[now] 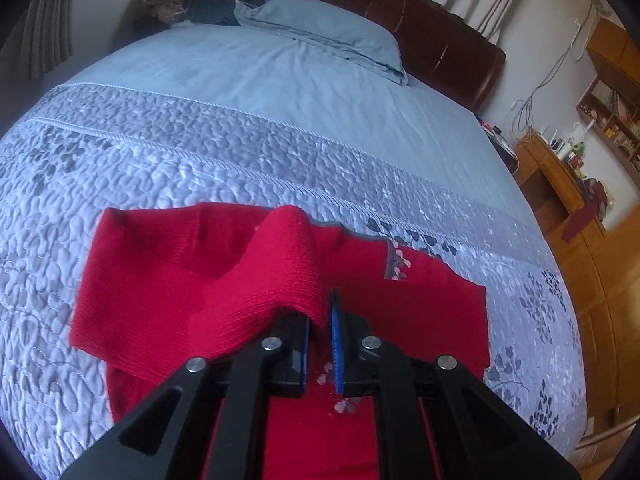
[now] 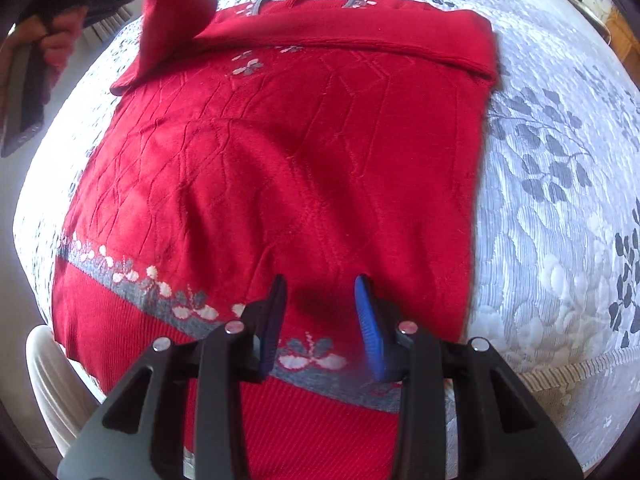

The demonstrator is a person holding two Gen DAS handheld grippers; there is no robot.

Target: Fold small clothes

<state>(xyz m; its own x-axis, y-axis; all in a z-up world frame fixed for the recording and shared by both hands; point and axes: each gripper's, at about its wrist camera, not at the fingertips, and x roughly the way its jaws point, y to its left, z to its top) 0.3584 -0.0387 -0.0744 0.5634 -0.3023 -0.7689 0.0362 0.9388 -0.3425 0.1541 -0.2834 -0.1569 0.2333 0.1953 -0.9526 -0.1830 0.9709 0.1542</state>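
The red sweater (image 2: pixel 280 160) lies flat on the bed under the half-open, empty right claw (image 2: pixel 320 316), while the left claw (image 1: pixel 320 336) pinches its soft, floppy sleeve (image 1: pixel 288 272), best held by the cuff.

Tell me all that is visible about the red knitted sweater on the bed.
The red knitted sweater lies flat, front up, on the grey quilted bedspread. It has a grey neckline, a raised diamond pattern, a grey band with white flowers, and a ribbed hem. One sleeve is folded across the chest. The left gripper is shut on the other sleeve, lifting it. The right gripper hovers open above the hem.
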